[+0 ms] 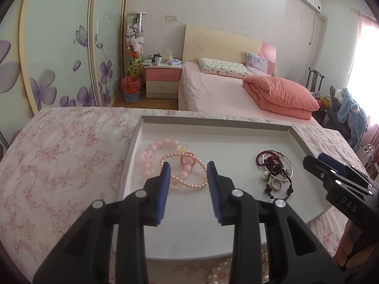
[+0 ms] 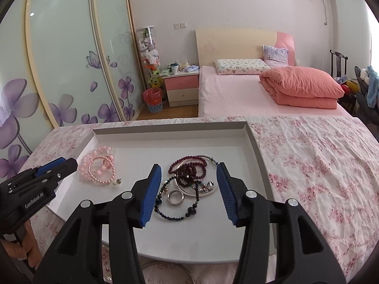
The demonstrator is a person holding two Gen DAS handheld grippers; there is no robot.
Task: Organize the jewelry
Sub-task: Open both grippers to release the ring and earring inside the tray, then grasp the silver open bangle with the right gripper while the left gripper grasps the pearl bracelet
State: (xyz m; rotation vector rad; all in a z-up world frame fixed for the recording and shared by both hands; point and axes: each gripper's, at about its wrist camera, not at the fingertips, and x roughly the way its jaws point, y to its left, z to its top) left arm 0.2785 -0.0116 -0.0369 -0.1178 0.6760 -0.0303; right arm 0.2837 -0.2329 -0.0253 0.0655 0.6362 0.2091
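A shallow white tray (image 1: 213,124) (image 2: 170,130) lies on a floral cloth. A heap of pink bead and pearl bracelets (image 1: 175,163) (image 2: 99,169) lies at its left. A heap of dark red and black bead strings with silver rings (image 1: 276,172) (image 2: 189,177) lies at its right. My left gripper (image 1: 188,165) is open and empty, just above the pink heap. My right gripper (image 2: 189,168) is open and empty, over the dark heap. White pearls (image 1: 220,269) and a thin bangle (image 2: 165,266) lie on the cloth at the tray's near edge.
The floral cloth (image 1: 59,165) (image 2: 319,165) spreads to both sides of the tray. A pink bed (image 1: 225,90), a nightstand (image 1: 162,80) and a wardrobe with flower doors (image 1: 59,47) stand behind.
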